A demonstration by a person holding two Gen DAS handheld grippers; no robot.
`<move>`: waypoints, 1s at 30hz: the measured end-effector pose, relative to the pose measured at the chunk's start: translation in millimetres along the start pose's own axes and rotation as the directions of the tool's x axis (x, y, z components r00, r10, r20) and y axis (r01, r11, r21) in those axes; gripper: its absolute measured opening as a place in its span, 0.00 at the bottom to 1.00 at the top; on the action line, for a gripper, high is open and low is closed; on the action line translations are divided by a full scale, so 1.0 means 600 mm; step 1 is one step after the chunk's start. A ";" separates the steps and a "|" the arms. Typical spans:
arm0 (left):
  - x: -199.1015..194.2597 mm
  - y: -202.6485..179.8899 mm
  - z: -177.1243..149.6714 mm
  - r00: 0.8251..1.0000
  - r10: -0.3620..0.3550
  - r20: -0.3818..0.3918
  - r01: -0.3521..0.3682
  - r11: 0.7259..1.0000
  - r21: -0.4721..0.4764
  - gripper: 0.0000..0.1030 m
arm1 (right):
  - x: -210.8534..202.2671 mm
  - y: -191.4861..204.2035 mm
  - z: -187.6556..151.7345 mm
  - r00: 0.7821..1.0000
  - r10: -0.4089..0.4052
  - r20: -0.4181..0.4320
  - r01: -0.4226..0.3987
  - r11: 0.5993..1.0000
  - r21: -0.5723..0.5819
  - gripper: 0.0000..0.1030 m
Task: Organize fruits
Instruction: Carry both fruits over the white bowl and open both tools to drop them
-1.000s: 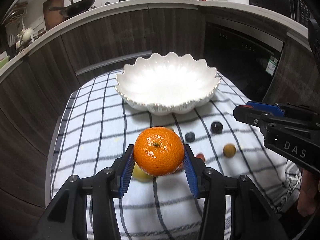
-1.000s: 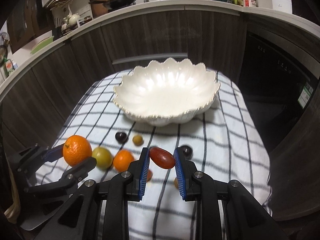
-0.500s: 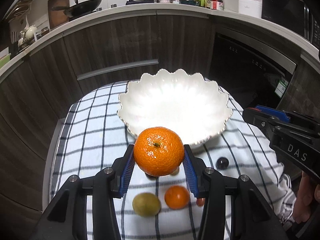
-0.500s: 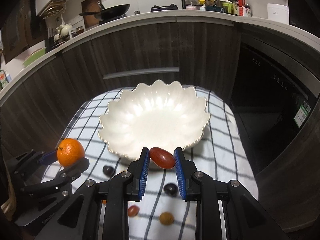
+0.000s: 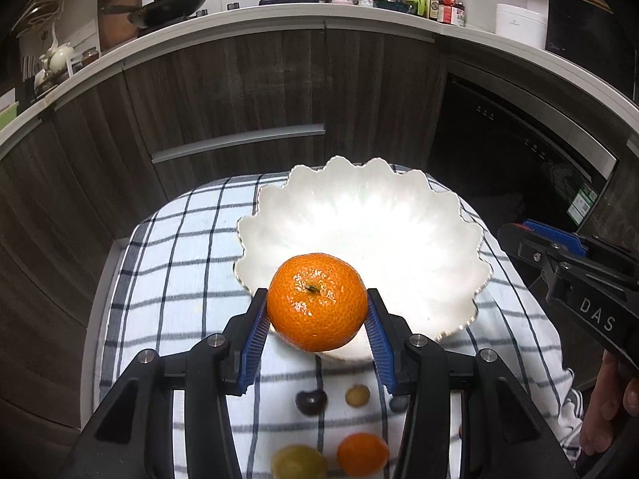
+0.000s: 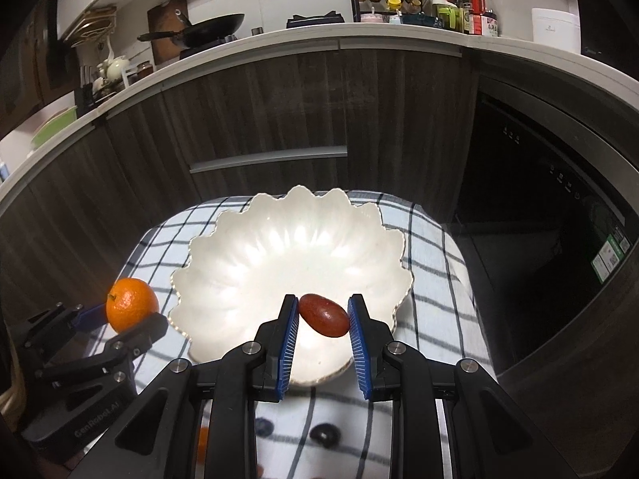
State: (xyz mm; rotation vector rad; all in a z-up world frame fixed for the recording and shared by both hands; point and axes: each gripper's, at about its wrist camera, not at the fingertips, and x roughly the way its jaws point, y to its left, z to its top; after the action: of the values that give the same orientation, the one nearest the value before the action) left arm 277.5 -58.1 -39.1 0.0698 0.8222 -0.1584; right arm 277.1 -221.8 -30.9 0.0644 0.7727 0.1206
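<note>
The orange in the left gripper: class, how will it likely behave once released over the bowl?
The orange is round, so it will probably roll down the curved wall of the white bowl. Its dimpled peel likely grips the left gripper's ridged pads well.

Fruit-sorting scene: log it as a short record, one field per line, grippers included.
surface: checked cloth
bowl: white scalloped bowl, empty
left gripper: shut on large orange, at the bowl's near rim
right gripper: shut on small red oval fruit, over the bowl
loose fruit: small orange, yellow-green fruit, dark cherry, on the cloth
</note>
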 end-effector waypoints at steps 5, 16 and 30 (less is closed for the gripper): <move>0.023 0.000 0.020 1.000 0.003 -0.005 -0.003 1.000 -0.001 0.45 | 0.020 -0.012 0.015 1.000 -0.013 0.001 0.013 1.000 0.013 0.26; 0.079 -0.001 0.047 0.999 0.024 -0.027 -0.024 1.000 0.007 0.45 | 0.070 -0.035 0.045 0.999 -0.054 -0.001 0.054 0.998 0.019 0.26; 0.150 0.008 0.060 0.996 0.017 -0.084 -0.018 1.000 -0.016 0.45 | 0.156 -0.052 0.057 0.994 -0.079 -0.078 0.080 0.997 0.016 0.26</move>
State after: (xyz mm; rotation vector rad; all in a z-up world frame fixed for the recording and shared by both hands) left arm 364.5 -68.2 -80.6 0.0680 0.9065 -0.1328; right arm 369.9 -240.7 -74.3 0.0472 0.8529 0.0404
